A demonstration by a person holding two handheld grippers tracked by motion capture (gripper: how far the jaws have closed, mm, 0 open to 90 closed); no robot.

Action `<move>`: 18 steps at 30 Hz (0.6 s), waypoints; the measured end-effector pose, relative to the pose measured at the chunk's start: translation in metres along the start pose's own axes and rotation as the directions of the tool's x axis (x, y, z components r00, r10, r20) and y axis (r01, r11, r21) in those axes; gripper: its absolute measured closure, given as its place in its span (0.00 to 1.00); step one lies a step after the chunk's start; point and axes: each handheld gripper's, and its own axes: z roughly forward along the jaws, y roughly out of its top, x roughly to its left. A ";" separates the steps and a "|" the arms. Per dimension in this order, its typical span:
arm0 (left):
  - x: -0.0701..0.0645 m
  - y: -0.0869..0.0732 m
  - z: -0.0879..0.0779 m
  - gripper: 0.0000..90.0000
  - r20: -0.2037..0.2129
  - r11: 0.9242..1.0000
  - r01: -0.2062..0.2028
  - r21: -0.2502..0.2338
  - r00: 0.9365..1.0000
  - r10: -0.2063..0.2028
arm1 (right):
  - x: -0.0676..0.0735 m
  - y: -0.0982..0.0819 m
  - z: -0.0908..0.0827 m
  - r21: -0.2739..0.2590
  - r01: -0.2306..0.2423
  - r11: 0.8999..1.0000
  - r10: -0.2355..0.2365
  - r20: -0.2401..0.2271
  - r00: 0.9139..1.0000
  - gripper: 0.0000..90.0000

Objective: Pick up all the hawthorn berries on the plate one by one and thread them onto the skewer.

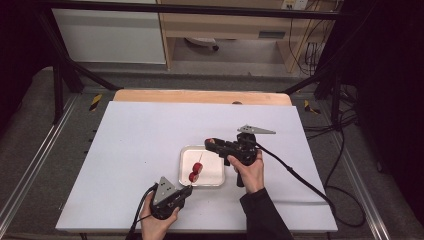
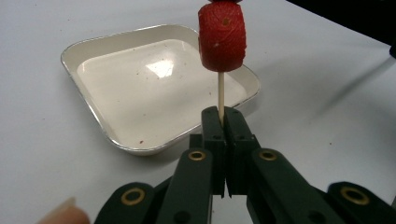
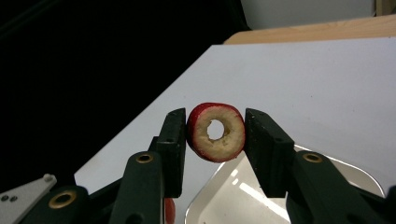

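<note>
In the high view the left gripper (image 1: pixel 186 190) holds a skewer (image 1: pixel 198 164) with two red pieces (image 1: pixel 195 172) over the tray (image 1: pixel 216 175), while the right gripper (image 1: pixel 211 143) hovers just beyond. In the left gripper view the jaws are fully shut on the thin stick (image 2: pixel 221 95), which could pivot or snap if pushed sideways. In the right gripper view the part-open jaws pinch a cored red ring (image 3: pixel 216 132), and a misaligned hole risks splitting it or slipping off the tip.

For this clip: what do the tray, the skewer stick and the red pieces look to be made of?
Tray: probably metal or enamelled metal, with a glossy cream inside, sharp glare and a thin silvery rim.
Skewer stick: pale, matt and thin, likely wood or bamboo.
Red piece on the stick: matt, finely textured red skin, seemingly fruit.
Red ring in the right gripper: red skin, rough cream flesh, cored hole; real or imitation, unclear.
</note>
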 end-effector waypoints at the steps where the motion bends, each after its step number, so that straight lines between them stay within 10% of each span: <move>1: -0.002 0.000 0.001 0.98 0.000 1.000 0.000 -0.003 1.000 0.000 | 0.000 -0.001 0.000 -0.015 -0.001 1.000 0.001 -0.002 1.000 0.67; 18: -0.014 0.001 0.015 0.98 -0.018 0.996 0.083 -0.044 0.996 -0.083 | 0.006 -0.012 0.005 -0.151 -0.024 0.988 0.019 -0.035 0.999 0.67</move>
